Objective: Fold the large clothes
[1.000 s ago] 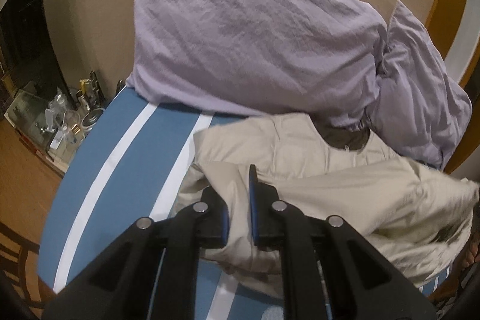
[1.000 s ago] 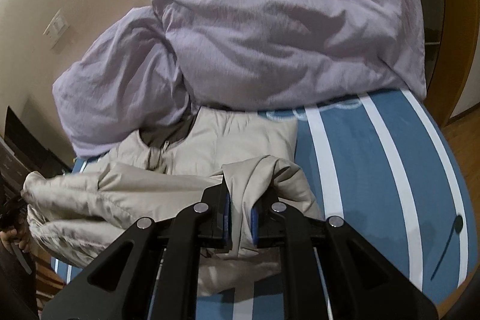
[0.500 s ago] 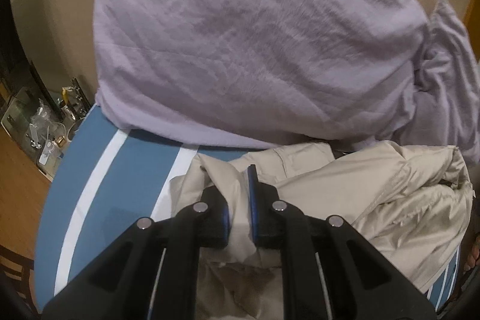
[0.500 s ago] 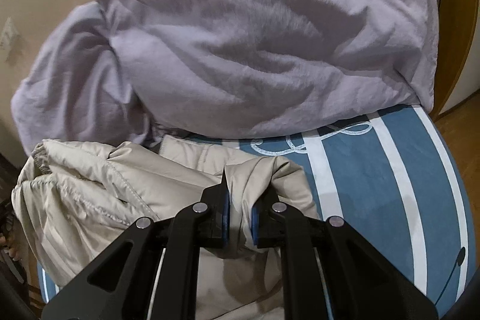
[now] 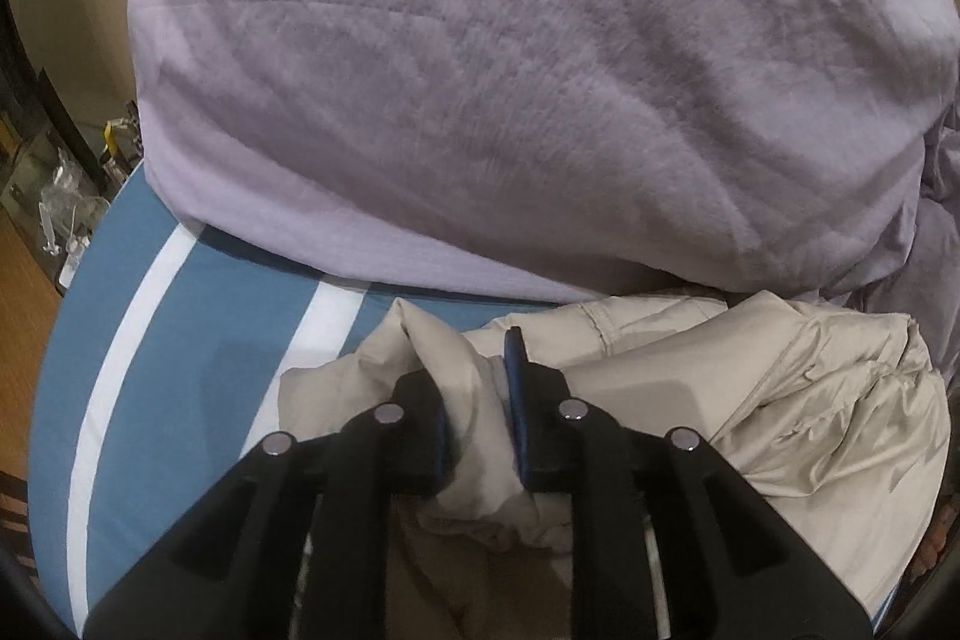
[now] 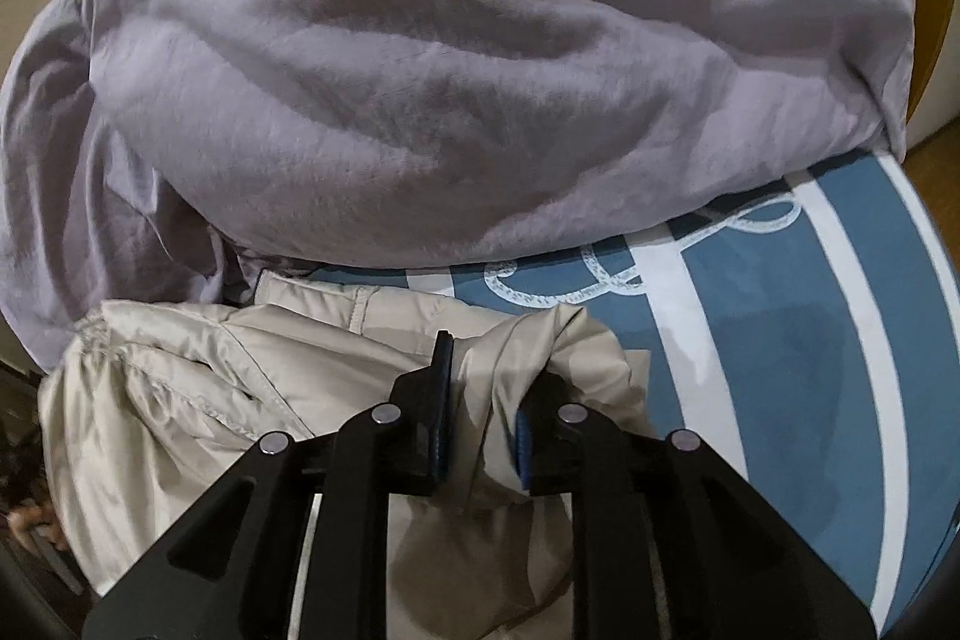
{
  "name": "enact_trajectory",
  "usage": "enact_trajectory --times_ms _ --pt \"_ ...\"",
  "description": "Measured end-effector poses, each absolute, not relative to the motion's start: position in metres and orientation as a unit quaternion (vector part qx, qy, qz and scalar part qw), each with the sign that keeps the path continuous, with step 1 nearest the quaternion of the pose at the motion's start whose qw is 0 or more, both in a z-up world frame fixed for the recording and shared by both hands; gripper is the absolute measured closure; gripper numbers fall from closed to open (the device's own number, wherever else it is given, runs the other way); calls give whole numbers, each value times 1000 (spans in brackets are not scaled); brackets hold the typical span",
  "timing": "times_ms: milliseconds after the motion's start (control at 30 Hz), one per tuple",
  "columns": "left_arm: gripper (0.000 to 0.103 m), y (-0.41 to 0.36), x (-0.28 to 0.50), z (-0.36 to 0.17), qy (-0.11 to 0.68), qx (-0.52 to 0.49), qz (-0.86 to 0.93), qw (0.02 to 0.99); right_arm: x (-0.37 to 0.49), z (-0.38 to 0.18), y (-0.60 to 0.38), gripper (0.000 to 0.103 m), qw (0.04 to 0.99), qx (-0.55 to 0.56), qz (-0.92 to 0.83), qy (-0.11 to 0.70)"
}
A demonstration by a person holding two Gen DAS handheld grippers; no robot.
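Note:
A beige jacket (image 5: 780, 400) lies bunched on a blue bed cover with white stripes (image 5: 180, 340). My left gripper (image 5: 480, 400) is shut on a fold of the jacket at its left end. In the right wrist view the same jacket (image 6: 210, 388) spreads to the left, and my right gripper (image 6: 483, 400) is shut on a fold at its right end. Both hold the cloth close to the lilac pillows. The jacket's underside is hidden.
Large lilac pillows (image 5: 510, 70) fill the far side of the bed, also in the right wrist view (image 6: 420, 70). A side table with bottles (image 5: 60, 196) stands at the left. The blue cover (image 6: 810, 370) stretches to the right, with wooden floor beyond.
Both grippers have carried the jacket's near edge forward toward the pillows, so the pillows loom much larger. The jacket now lies doubled over close under them. Both grips have held.

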State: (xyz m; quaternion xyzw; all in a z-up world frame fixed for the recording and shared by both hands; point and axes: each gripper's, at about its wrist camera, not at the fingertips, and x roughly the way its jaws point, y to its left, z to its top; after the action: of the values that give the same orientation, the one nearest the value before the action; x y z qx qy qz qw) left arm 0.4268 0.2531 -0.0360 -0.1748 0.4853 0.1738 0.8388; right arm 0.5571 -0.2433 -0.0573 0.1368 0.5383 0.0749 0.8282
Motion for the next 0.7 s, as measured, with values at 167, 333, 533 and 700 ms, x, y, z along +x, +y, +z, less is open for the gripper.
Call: enact_trajectory --times_ms 167,333,533,700 --pt "68 254 422 -21 477 -177 162 846 550 -37 -251 61 837 147 69 522" --pt "38 247 415 3 453 -150 177 861 537 -10 -244 39 863 121 61 486" --pt "28 227 402 32 421 -114 179 882 524 10 -208 38 866 101 119 475" --pt "28 184 399 33 426 -103 133 889 514 -4 -154 38 845 79 175 499"
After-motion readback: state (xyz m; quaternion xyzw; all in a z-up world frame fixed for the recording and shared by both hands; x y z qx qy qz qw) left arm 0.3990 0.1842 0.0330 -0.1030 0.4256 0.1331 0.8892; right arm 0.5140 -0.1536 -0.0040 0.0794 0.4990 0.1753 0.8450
